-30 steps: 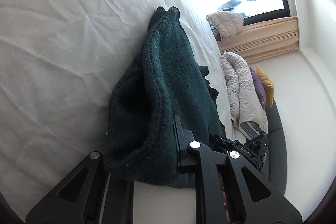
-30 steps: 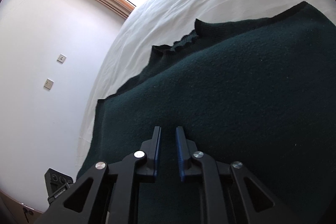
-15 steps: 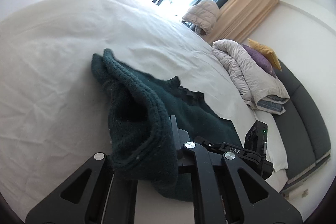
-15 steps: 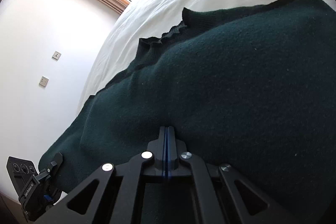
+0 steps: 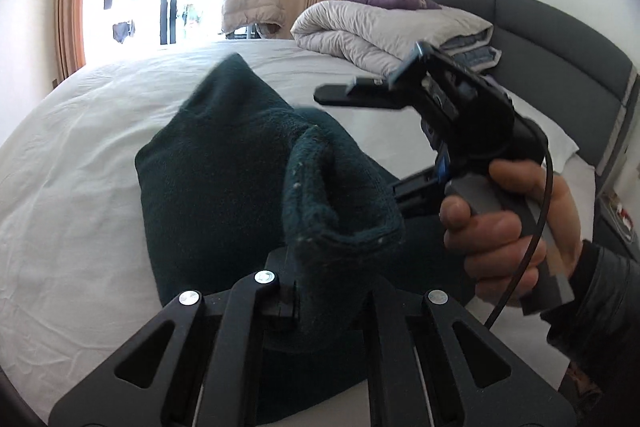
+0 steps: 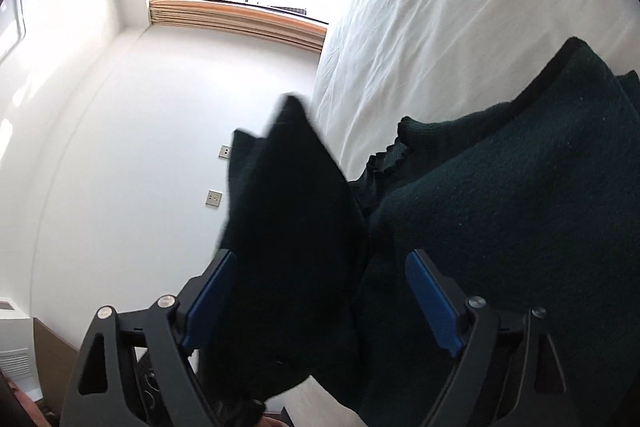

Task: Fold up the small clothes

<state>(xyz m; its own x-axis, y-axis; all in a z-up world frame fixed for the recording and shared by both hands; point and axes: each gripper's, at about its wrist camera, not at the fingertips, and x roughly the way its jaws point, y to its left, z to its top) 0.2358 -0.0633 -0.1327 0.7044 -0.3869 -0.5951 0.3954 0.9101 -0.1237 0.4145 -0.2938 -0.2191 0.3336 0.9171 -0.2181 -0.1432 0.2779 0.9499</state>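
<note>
Closest to the lens, the left gripper (image 5: pixel 320 291) pinches a raised fold of the dark green sweater (image 5: pixel 216 187), which lies on the white bed (image 5: pixel 72 155); beside it the right gripper (image 6: pixel 320 291) is opening, blue pads (image 6: pixel 434 303) clear of the cloth between them; beyond, a folded duvet (image 5: pixel 384 27).

I can't see the tips of my left gripper (image 5: pixel 320 291); the dark green sweater (image 5: pixel 224 187) covers them. A raised flap of it looks blurry in the right wrist view. The sweater runs off that picture's right edge. The bed (image 6: pixel 460 7) is cut off too
</note>
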